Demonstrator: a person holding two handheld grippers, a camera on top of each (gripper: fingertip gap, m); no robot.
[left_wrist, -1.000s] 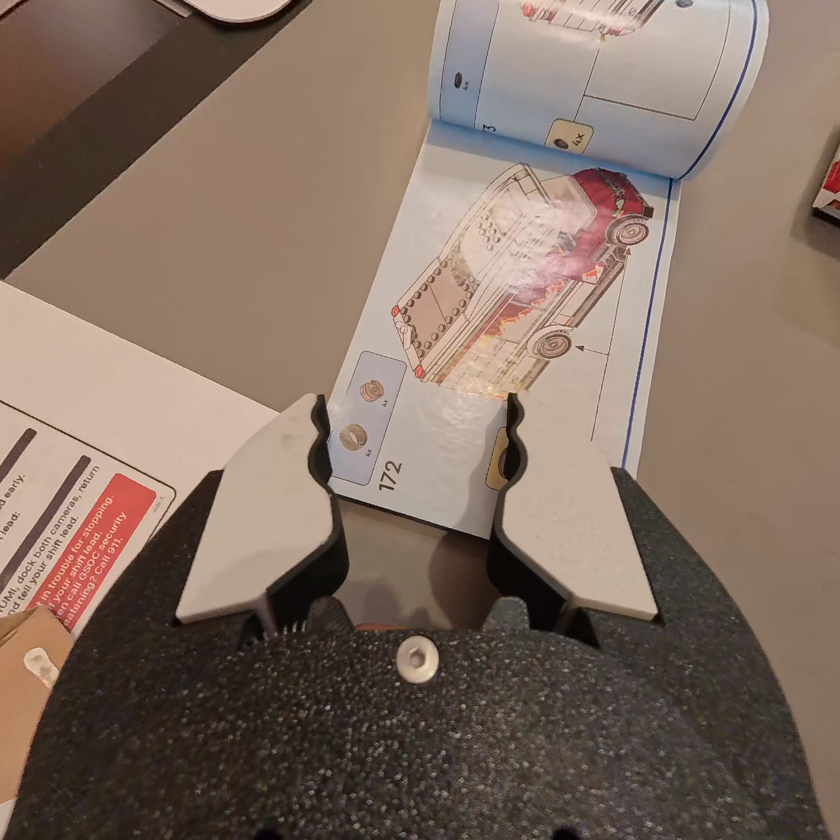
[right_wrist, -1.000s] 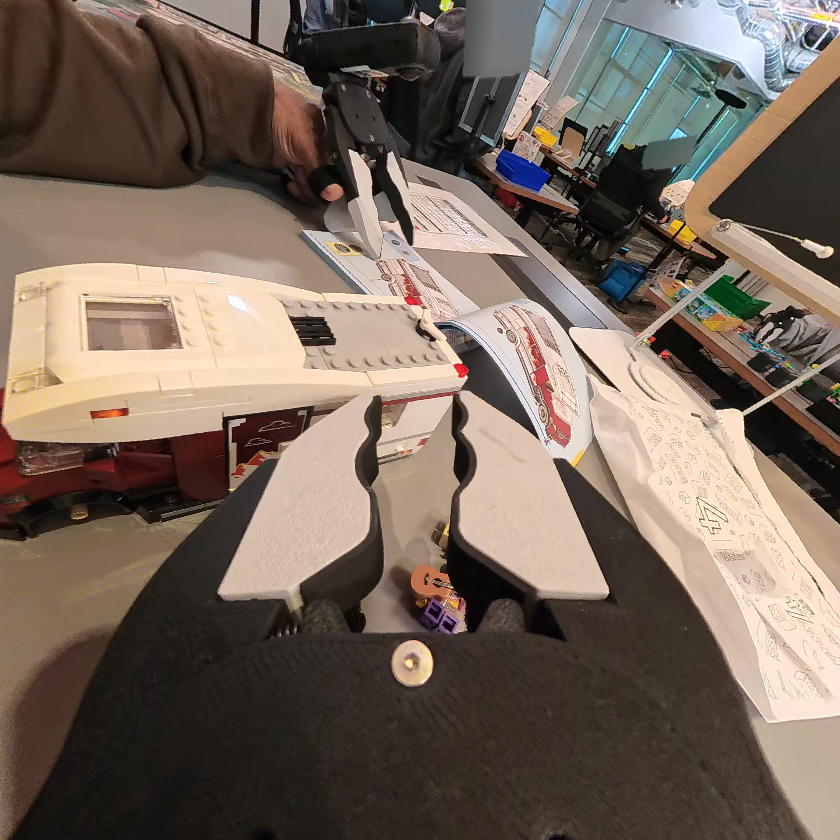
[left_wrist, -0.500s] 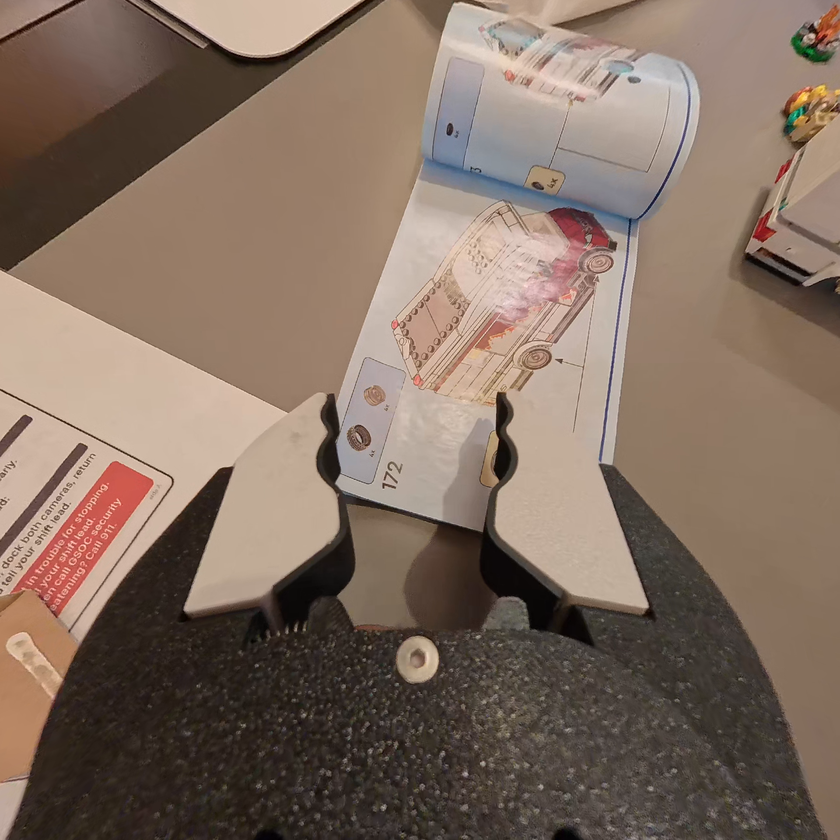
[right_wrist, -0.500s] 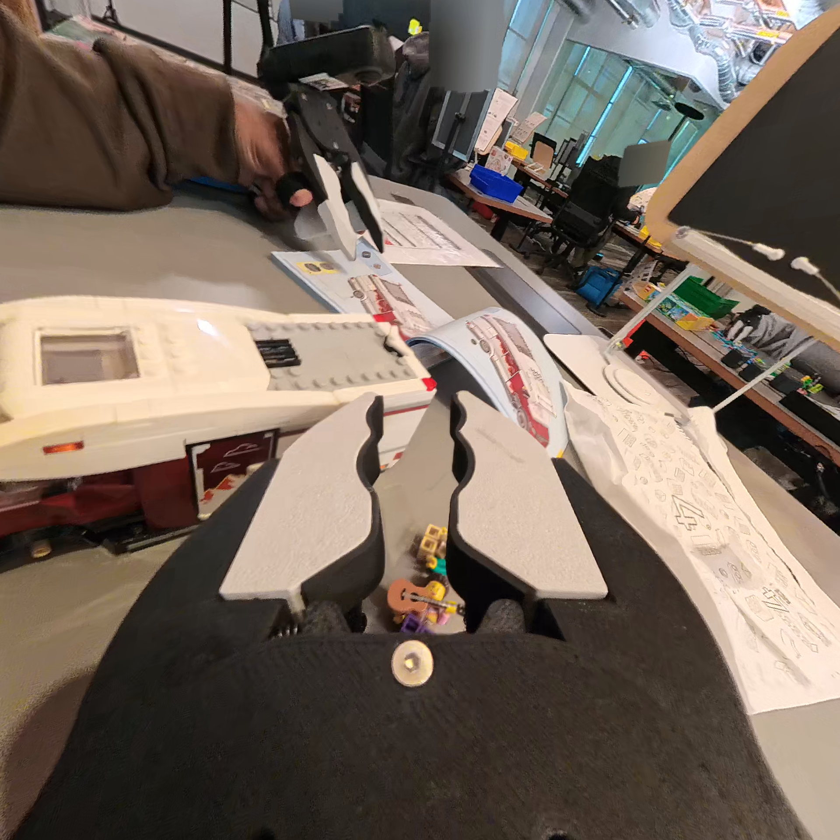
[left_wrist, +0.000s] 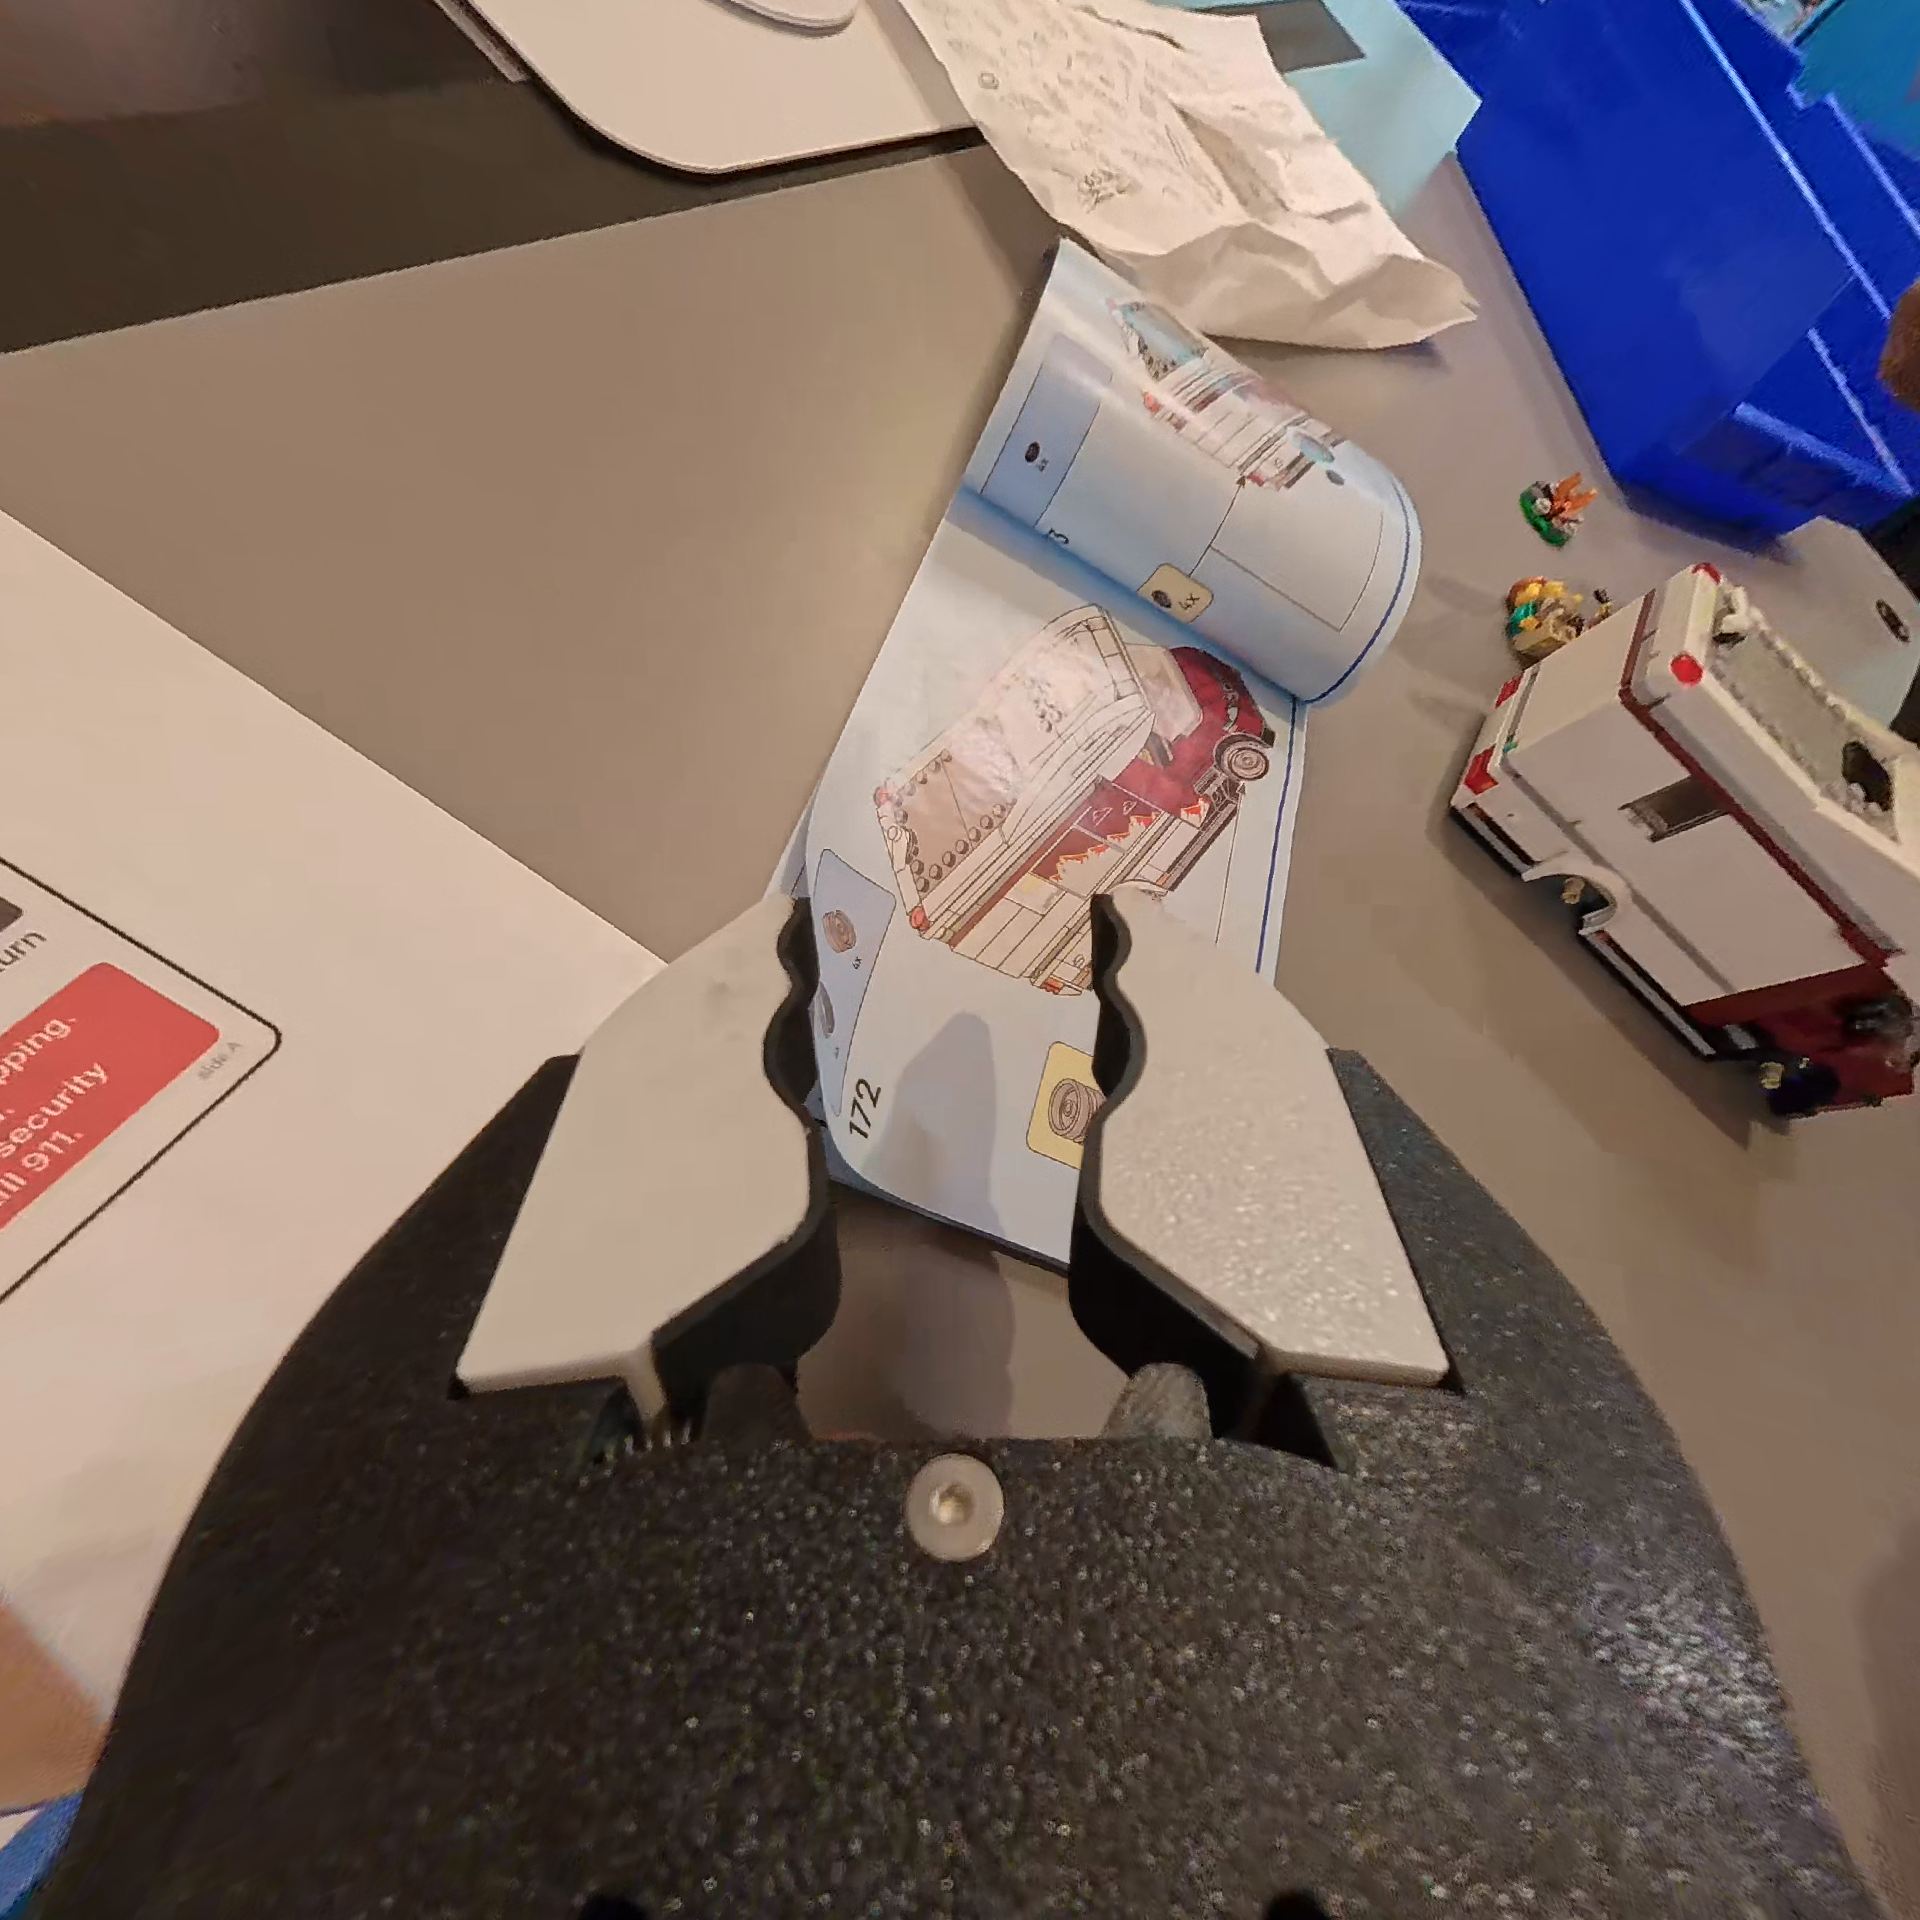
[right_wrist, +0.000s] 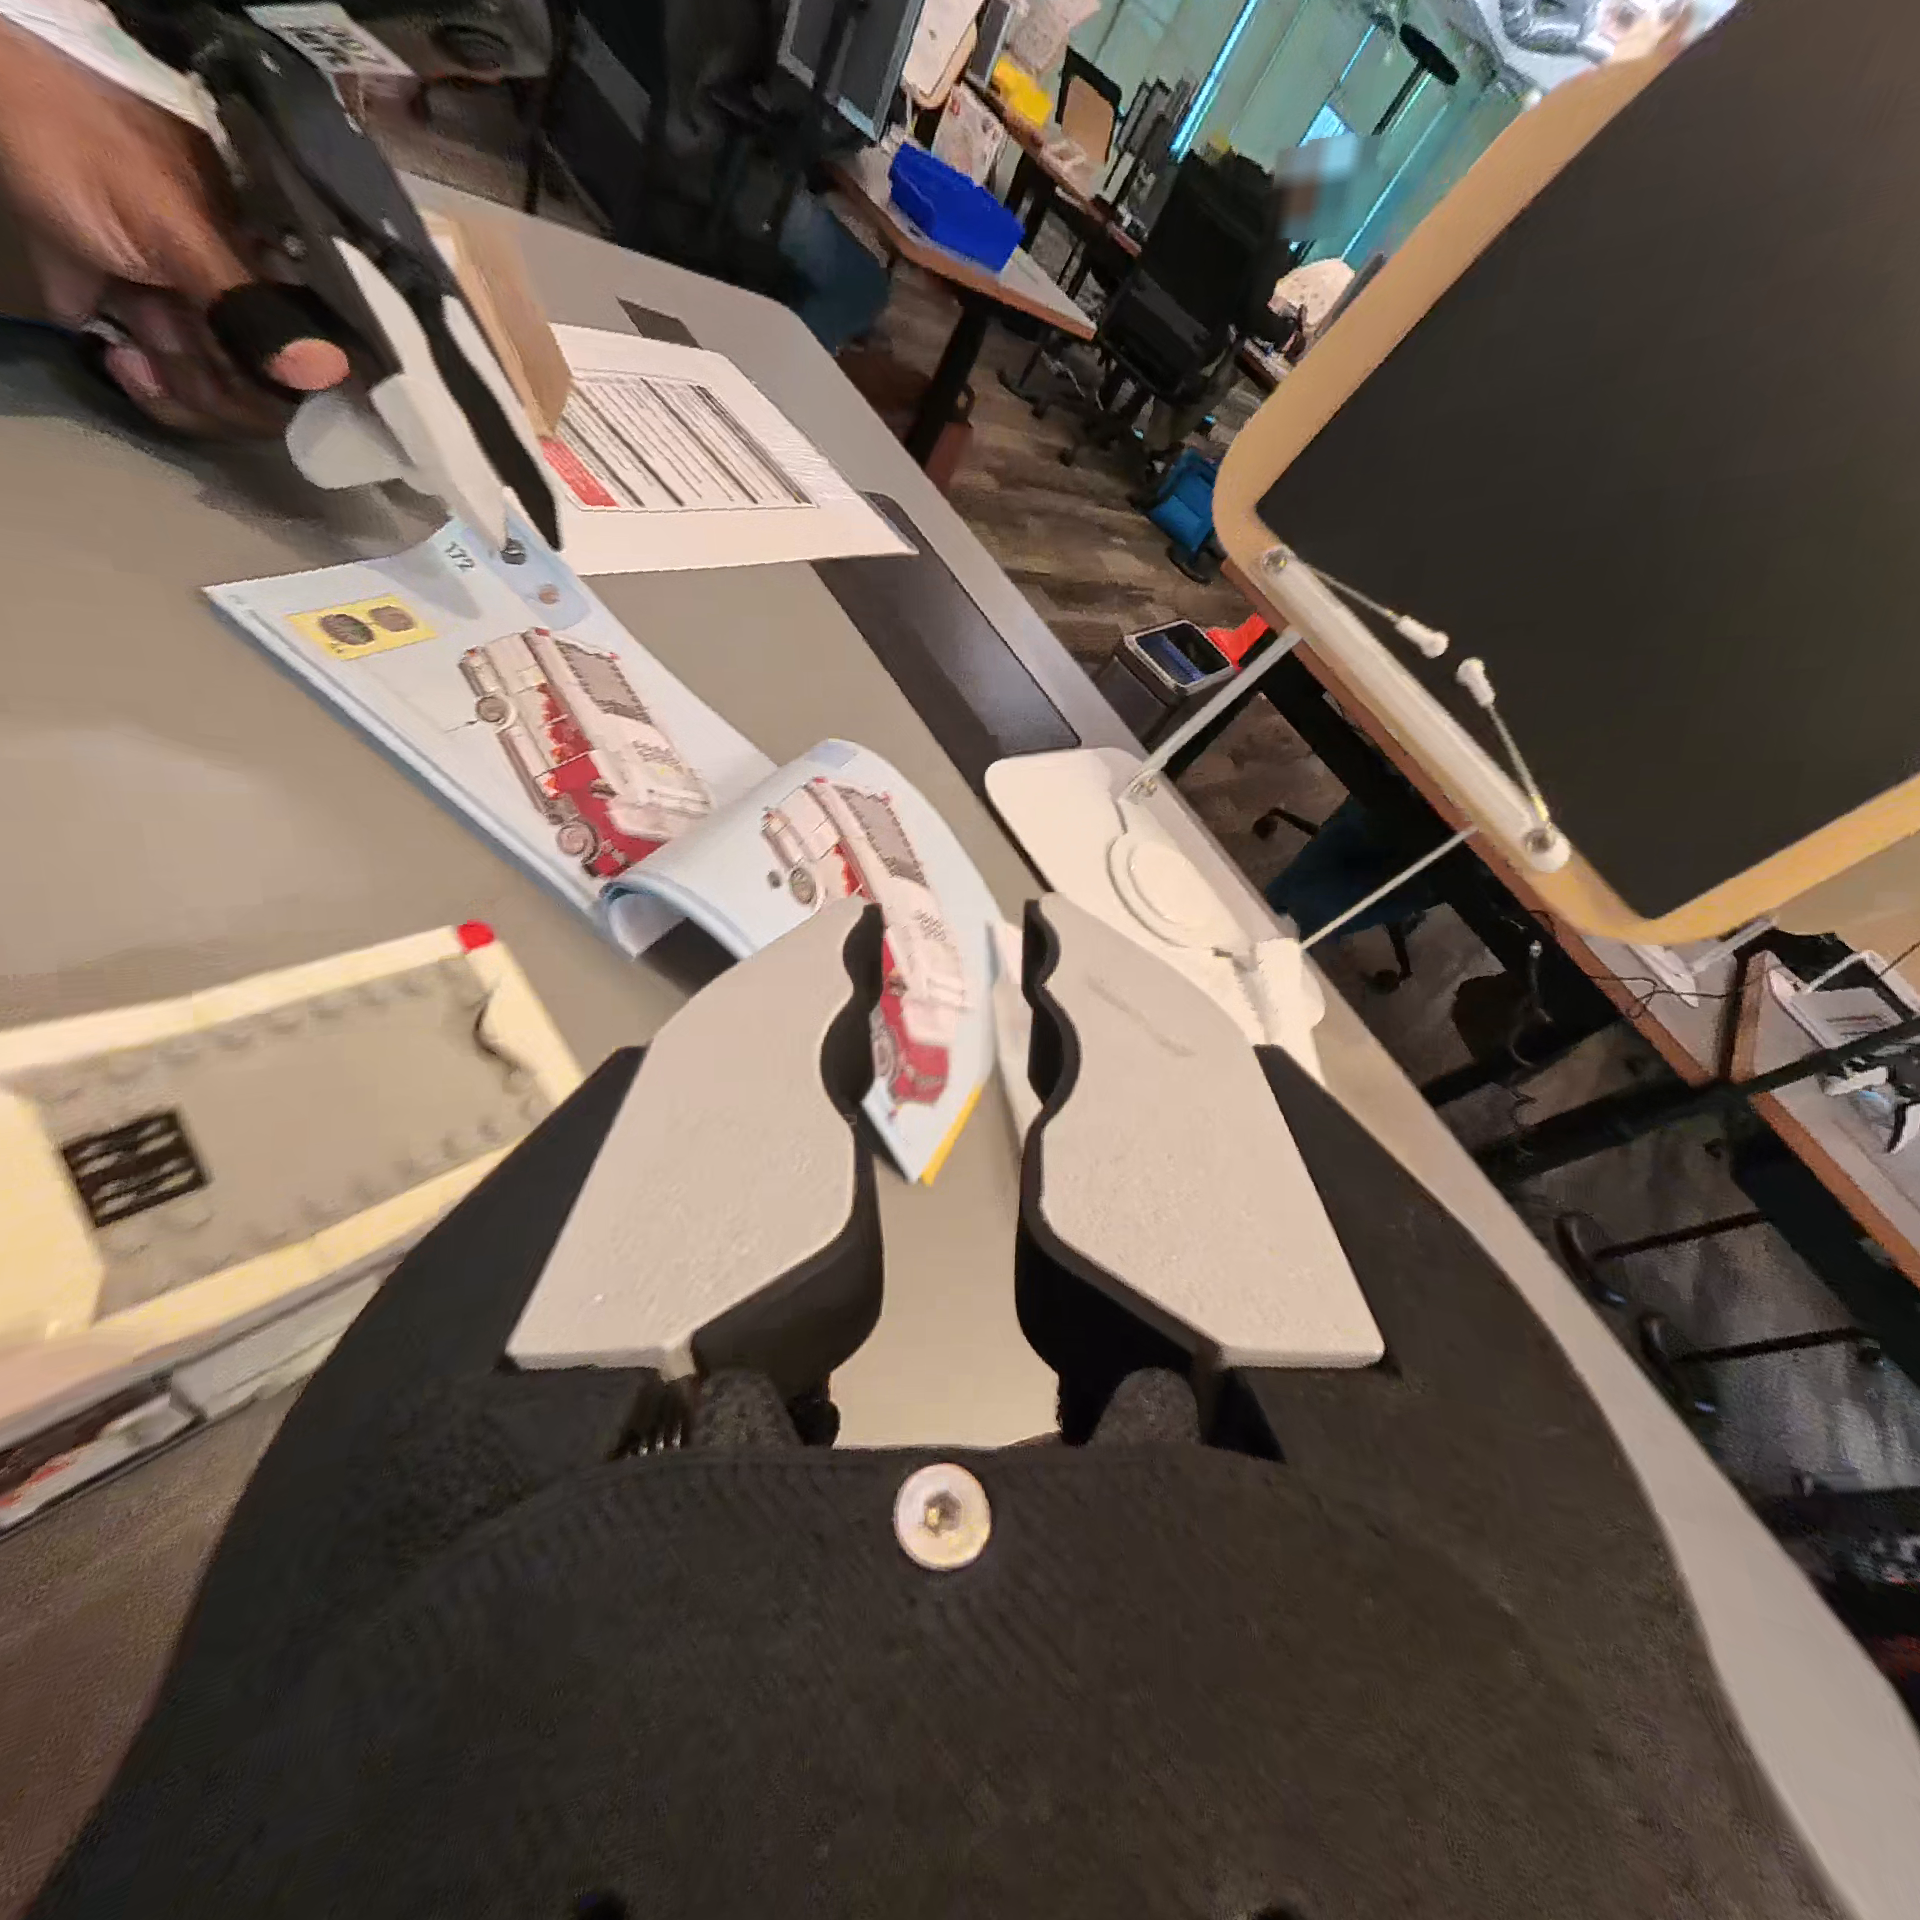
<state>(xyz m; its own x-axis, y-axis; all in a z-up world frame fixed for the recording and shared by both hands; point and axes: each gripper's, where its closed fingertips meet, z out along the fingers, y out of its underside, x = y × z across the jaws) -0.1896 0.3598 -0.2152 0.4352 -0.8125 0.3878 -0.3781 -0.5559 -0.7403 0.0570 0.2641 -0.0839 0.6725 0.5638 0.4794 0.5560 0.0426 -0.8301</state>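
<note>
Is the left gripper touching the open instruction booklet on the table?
Cannot tell. In the right wrist view the left gripper has its fingertips at the booklet's corner, but blur hides contact. The left wrist view shows the page between open jaws, unclamped.

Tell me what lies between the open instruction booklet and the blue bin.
In the left wrist view, crumpled printed paper lies between the instruction booklet and the blue bin; nearer, bare grey table.

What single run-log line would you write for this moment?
left gripper: fingers open over instruction booklet page corner | right gripper: fingers open, holding nothing, above booklet's curled page | brick camper van: on table
</note>
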